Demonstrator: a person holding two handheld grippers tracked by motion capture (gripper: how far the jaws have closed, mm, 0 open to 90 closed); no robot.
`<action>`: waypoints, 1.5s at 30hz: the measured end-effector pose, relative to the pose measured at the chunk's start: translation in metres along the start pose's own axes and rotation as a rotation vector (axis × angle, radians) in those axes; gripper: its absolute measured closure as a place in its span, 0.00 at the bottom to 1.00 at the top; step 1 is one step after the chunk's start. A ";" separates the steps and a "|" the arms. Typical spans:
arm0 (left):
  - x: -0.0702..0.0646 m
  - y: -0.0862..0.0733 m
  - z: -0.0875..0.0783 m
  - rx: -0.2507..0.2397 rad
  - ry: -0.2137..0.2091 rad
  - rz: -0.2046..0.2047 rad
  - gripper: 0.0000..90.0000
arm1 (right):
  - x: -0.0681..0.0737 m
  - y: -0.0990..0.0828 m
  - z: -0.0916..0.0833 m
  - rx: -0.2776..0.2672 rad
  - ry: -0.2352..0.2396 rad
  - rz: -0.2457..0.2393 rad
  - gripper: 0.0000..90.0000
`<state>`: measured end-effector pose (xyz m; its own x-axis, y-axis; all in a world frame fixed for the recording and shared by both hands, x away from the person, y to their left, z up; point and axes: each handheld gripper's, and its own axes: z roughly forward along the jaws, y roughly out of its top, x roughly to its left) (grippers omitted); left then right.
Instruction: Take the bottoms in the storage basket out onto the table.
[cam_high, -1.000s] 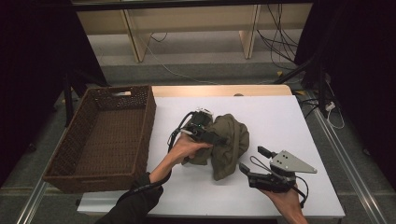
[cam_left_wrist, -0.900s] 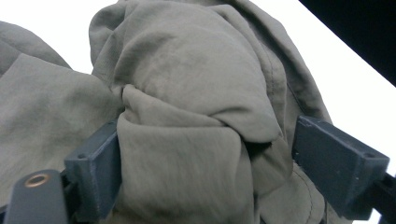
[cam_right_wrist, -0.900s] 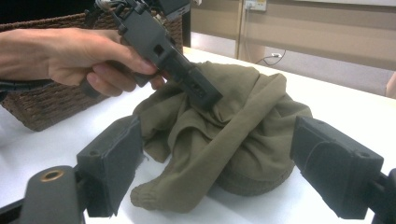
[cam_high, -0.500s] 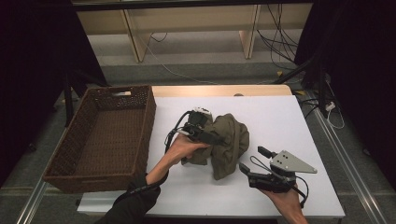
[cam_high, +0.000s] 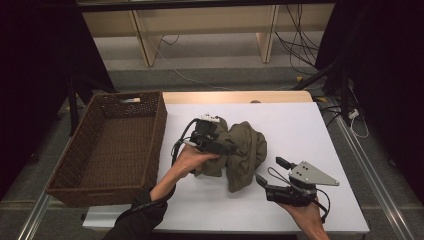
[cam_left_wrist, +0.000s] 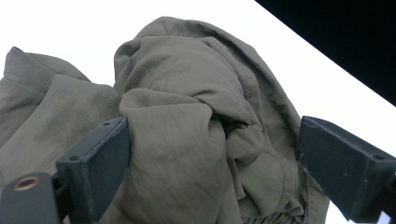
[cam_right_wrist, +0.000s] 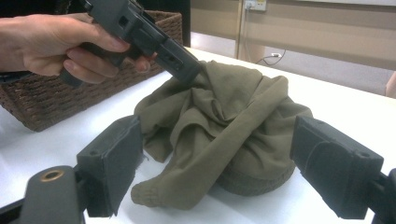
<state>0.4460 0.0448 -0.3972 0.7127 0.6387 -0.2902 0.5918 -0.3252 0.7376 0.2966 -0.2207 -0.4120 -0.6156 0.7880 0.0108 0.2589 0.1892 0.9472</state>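
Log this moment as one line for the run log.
left gripper: jaws open over olive garment | right gripper: open, beside it | wicker basket: empty

The left hand (cam_high: 196, 156) reaches in from the tabletop's front edge, forearm angled toward the middle, holding the left gripper (cam_left_wrist: 212, 154) tilted downward, its jaws spread wide after just opening further. The right hand (cam_high: 305, 212) rests near the front right corner, its right gripper (cam_right_wrist: 215, 163) level, jaws wide apart.
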 end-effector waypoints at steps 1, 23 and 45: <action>0.000 0.000 -0.001 -0.001 0.000 0.002 0.11 | 0.000 0.000 0.000 0.000 0.001 0.001 0.20; -0.003 -0.005 -0.016 -0.074 0.002 0.023 0.10 | 0.000 0.000 0.000 0.001 0.002 0.003 0.20; -0.003 -0.012 -0.035 -0.163 -0.025 0.035 0.08 | 0.000 0.000 0.000 -0.005 0.004 0.004 0.20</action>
<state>0.4230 0.0712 -0.3837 0.7422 0.6106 -0.2763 0.4989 -0.2281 0.8361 0.2965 -0.2202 -0.4120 -0.6177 0.7863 0.0161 0.2577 0.1829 0.9488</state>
